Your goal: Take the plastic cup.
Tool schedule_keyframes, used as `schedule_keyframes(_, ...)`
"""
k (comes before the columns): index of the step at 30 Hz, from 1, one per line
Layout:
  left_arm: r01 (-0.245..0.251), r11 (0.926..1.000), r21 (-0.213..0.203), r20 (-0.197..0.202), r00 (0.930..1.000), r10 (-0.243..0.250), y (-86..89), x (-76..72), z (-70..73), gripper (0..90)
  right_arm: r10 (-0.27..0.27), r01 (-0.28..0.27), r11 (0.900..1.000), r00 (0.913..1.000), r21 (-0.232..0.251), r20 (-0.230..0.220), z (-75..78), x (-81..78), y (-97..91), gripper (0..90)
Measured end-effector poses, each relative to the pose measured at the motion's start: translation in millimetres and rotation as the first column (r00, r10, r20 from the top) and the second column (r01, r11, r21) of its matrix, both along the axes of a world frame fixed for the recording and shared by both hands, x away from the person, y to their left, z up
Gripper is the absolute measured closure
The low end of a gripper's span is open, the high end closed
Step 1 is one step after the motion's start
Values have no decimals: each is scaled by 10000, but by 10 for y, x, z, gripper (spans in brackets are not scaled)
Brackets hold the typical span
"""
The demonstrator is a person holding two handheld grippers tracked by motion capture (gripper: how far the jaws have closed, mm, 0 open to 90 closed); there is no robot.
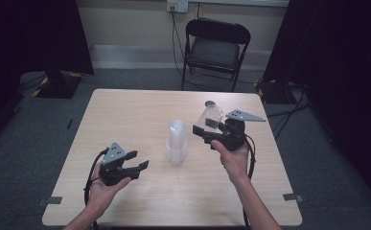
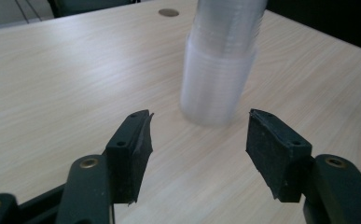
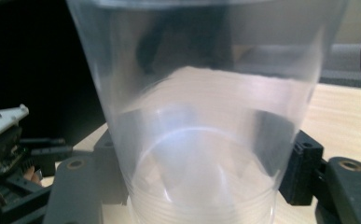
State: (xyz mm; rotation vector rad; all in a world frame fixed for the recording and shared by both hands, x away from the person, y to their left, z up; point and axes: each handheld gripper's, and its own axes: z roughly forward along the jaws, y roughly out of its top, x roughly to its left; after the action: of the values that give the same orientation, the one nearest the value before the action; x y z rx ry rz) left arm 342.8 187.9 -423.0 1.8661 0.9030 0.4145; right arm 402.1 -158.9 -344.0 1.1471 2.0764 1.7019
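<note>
In the right gripper view, the clear cup (image 3: 206,116) is cut off by the top edge and motion-blurred, and its wall veils both pads (image 3: 274,133) behind it, so their contact shows only as dark smears. In the left gripper view, the stack of cups (image 2: 220,65) is blurred and runs off the top edge, so its count cannot be told. A small dark disc (image 2: 168,12) near the table's far edge is too small to identify.
</note>
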Motion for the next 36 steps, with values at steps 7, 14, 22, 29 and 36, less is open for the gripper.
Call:
schedule_keyframes(7,1010,9948,-99,486,9938,-1004,-256,18,72,318,103,-95,9998,9986,170,-522,-146,-75,-75,332)
schedule_keyframes(14,1490,9886,-220,571,9874,-1475,-529,80,83,282,323,-240,9976,9909,648,-1304,-318,-148,-162,333)
schedule_keyframes(22,1808,9828,-368,1107,9782,-1759,-759,86,29,341,354,-127,9941,9768,1080,-2110,-495,-205,-257,333)
schedule_keyframes(29,2504,9655,-711,1345,9615,-2395,-888,47,-20,431,697,-287,9878,9604,1532,-2697,-595,-262,-265,334)
schedule_keyframes(36,2730,9568,-997,1659,9527,-2545,-916,-6,-60,521,1121,-455,9755,9446,2151,-3085,-716,-374,-220,335)
